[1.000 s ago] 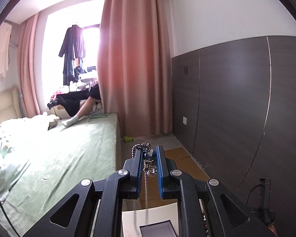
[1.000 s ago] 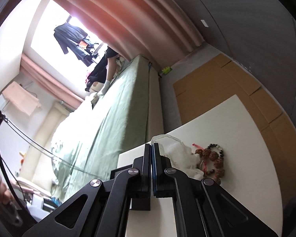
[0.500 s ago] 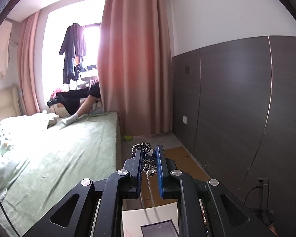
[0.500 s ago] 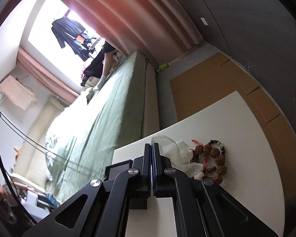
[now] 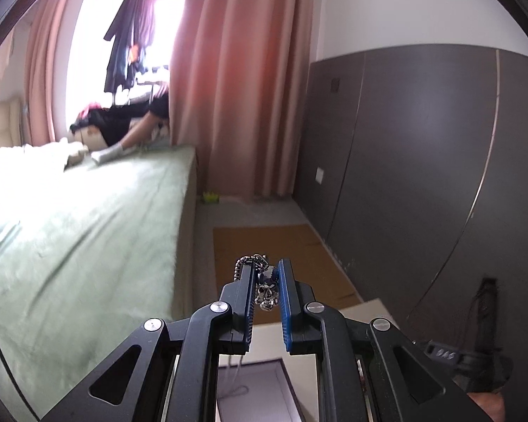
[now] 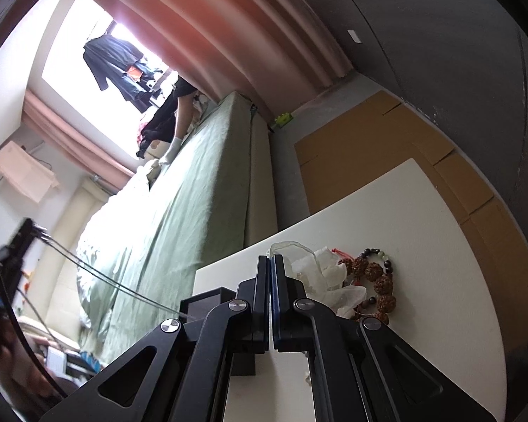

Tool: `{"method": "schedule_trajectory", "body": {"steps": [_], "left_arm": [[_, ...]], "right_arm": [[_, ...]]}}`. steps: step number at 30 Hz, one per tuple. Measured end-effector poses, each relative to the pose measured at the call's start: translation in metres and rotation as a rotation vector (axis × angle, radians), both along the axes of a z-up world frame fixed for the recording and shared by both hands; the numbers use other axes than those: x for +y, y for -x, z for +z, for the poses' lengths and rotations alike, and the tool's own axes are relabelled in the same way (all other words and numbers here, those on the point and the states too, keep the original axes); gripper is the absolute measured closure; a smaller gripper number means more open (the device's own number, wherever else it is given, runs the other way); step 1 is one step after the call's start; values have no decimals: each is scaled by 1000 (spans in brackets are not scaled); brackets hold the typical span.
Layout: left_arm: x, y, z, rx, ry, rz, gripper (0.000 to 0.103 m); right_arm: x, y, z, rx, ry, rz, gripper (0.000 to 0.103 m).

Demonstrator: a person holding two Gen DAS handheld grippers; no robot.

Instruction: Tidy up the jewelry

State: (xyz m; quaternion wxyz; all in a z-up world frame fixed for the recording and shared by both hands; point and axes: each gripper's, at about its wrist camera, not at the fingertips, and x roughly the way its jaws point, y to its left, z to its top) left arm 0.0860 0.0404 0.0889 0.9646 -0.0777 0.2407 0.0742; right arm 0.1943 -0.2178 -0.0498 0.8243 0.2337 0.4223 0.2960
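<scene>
Left gripper [image 5: 266, 286] jaws grip a chain [image 5: 264, 290] above the box [image 5: 257, 390]; right gripper [image 6: 271, 274] jaws are clenched empty beside a bracelet [image 6: 373, 277].

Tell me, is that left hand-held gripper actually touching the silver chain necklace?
Touching. The left wrist view shows the left hand-held gripper pinching the silver chain necklace between its blue pads, with links bunched above the tips and a strand hanging below.
</scene>
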Motion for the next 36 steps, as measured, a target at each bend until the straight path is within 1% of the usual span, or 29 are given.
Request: {"method": "schedule_trajectory", "body": {"steps": [3, 5, 8, 12, 14, 18, 21, 24, 26, 28, 29, 30, 32, 36], "left_arm": [[8, 0, -26, 27, 65, 6, 90], [11, 1, -40, 41, 94, 15, 90], [15, -3, -60, 92, 112, 24, 90], [23, -4, -76, 137, 150, 24, 90], [25, -6, -84, 168, 180, 14, 90], [22, -11, -95, 213, 187, 1, 90], [27, -16, -105, 253, 195, 20, 90], [34, -21, -111, 302, 238, 23, 88], [43, -19, -111, 306, 278, 35, 76], [50, -13, -107, 277, 306, 53, 49], [54, -9, -103, 255, 308, 63, 44], [56, -5, -100, 236, 305, 73, 40], [63, 2, -92, 208, 304, 88, 40], [77, 11, -88, 191, 326, 121, 40]], "right_arm": [[3, 3, 3, -15, 6, 12, 101], [6, 5, 5, -27, 7, 20, 101], [10, 6, 5, -36, 3, 29, 101], [19, 12, 5, -48, 0, 35, 101], [23, 15, 5, -57, -10, 34, 101], [33, 22, 8, -90, -20, 37, 101], [39, 27, 11, -111, -37, 39, 101], [44, 33, 15, -129, -56, 42, 101], [48, 37, 17, -135, -68, 46, 101], [54, 38, 18, -133, -77, 56, 101], [56, 39, 17, -131, -84, 65, 101], [59, 38, 17, -128, -92, 71, 101], [67, 39, 16, -119, -118, 93, 101], [83, 42, 15, -112, -151, 136, 101]]}}
